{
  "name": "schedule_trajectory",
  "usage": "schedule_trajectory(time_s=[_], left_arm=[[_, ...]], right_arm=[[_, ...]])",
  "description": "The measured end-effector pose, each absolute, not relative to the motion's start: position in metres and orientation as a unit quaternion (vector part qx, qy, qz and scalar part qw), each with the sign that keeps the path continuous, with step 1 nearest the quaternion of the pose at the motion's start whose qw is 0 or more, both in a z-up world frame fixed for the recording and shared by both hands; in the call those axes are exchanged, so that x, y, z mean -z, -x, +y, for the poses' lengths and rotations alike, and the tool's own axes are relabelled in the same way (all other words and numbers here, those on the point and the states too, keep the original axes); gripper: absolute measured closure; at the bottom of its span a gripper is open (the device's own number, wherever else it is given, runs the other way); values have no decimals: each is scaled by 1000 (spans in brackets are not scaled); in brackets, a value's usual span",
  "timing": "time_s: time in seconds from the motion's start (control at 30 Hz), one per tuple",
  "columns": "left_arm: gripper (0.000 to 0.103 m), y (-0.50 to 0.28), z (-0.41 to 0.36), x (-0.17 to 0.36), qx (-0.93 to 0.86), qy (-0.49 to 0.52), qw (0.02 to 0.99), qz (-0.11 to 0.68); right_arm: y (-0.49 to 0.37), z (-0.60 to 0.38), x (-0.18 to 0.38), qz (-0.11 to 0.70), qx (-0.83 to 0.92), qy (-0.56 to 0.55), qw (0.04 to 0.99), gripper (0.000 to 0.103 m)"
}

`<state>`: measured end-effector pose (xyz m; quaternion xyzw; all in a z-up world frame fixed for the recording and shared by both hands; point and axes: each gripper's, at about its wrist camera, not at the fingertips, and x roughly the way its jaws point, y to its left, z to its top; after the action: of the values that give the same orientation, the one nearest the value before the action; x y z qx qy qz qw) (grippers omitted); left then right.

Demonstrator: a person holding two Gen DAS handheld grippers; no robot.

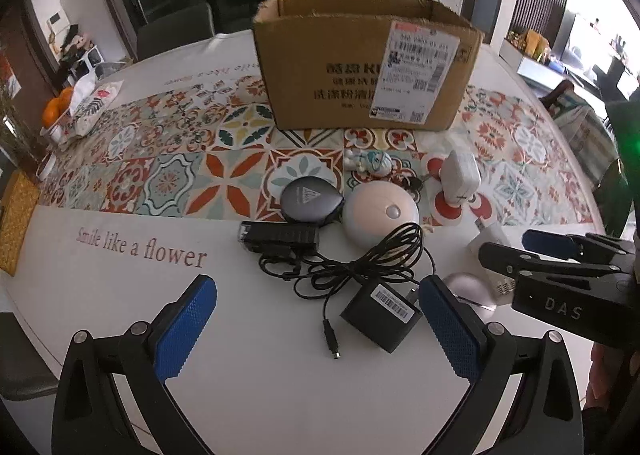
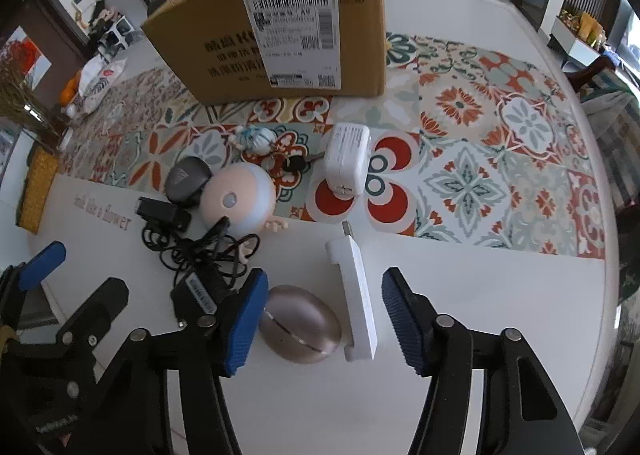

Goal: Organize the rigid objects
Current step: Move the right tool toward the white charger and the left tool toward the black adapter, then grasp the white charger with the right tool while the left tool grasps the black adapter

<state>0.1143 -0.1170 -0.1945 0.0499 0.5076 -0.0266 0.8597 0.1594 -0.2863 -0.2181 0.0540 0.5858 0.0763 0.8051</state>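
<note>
My left gripper (image 1: 316,329) hangs open over the white table, straddling a black power adapter (image 1: 380,315) and its tangled cable (image 1: 360,263). My right gripper (image 2: 324,321) is also open. Between its blue pads lie a metallic oval case (image 2: 300,329) and a white USB stick (image 2: 356,295); its right pad stands apart from the stick. Beyond are a pink dome with a button (image 2: 238,199), a dark grey round case (image 1: 310,195), a black rectangular device (image 1: 280,237), a white power brick (image 2: 346,159) and a small figurine keychain (image 2: 256,139). An open cardboard box (image 1: 360,63) stands behind them.
A patterned tile-print cloth (image 1: 160,175) covers the middle of the round table. Oranges (image 1: 56,107) and a printed bag (image 1: 92,103) sit at the far left edge, by a yellow mat (image 1: 16,215). Dark chairs (image 1: 176,31) stand behind the table.
</note>
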Motion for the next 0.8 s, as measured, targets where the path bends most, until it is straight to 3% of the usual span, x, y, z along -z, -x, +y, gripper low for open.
schedule_trajectory(time_s=[0.53, 0.8], left_arm=[[0, -121, -131, 227, 32, -67, 848, 524], [0, -121, -135, 232, 44, -74, 846, 527]], right_arm=[[-184, -287, 258, 599, -77, -48, 795, 75], [-184, -292, 266, 601, -66, -54, 795, 84]])
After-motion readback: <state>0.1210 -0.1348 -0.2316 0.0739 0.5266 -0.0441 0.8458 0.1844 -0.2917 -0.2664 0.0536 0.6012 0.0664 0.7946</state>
